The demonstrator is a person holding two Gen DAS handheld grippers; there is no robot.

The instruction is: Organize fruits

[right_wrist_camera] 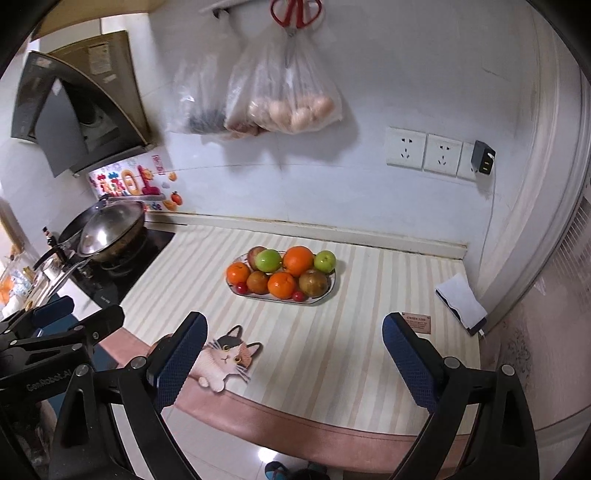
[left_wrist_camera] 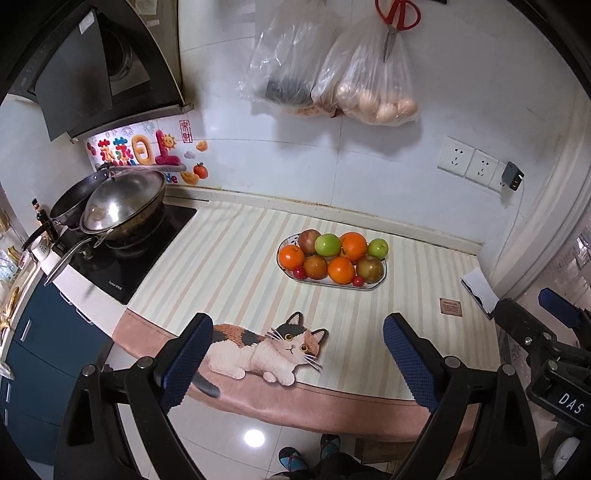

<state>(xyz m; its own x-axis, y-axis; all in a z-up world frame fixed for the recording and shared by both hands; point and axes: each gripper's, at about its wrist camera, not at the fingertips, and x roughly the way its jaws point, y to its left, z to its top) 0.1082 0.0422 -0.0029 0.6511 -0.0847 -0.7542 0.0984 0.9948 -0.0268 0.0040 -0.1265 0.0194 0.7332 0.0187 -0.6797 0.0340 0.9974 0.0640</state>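
Observation:
A white oval plate [left_wrist_camera: 376, 284] [right_wrist_camera: 330, 291] sits at the back of the striped counter mat. It holds oranges [left_wrist_camera: 353, 246] [right_wrist_camera: 297, 260], green apples [left_wrist_camera: 327, 244] [right_wrist_camera: 268, 260], brownish-red apples [left_wrist_camera: 369, 268] [right_wrist_camera: 313, 283] and small red cherry tomatoes [left_wrist_camera: 299, 272] [right_wrist_camera: 242, 288]. My left gripper [left_wrist_camera: 297, 356] is open and empty, above the mat's front edge, well short of the plate. My right gripper [right_wrist_camera: 295, 356] is open and empty, also short of the plate. Each gripper shows at the edge of the other's view.
A stove with a lidded wok [left_wrist_camera: 122, 206] [right_wrist_camera: 107, 232] stands left of the mat. Plastic bags [left_wrist_camera: 373, 85] [right_wrist_camera: 288, 99] and red scissors [left_wrist_camera: 397, 14] hang on the wall. A small white box [right_wrist_camera: 460, 304] lies at the right. Wall sockets [right_wrist_camera: 424, 151] hold a plugged-in charger.

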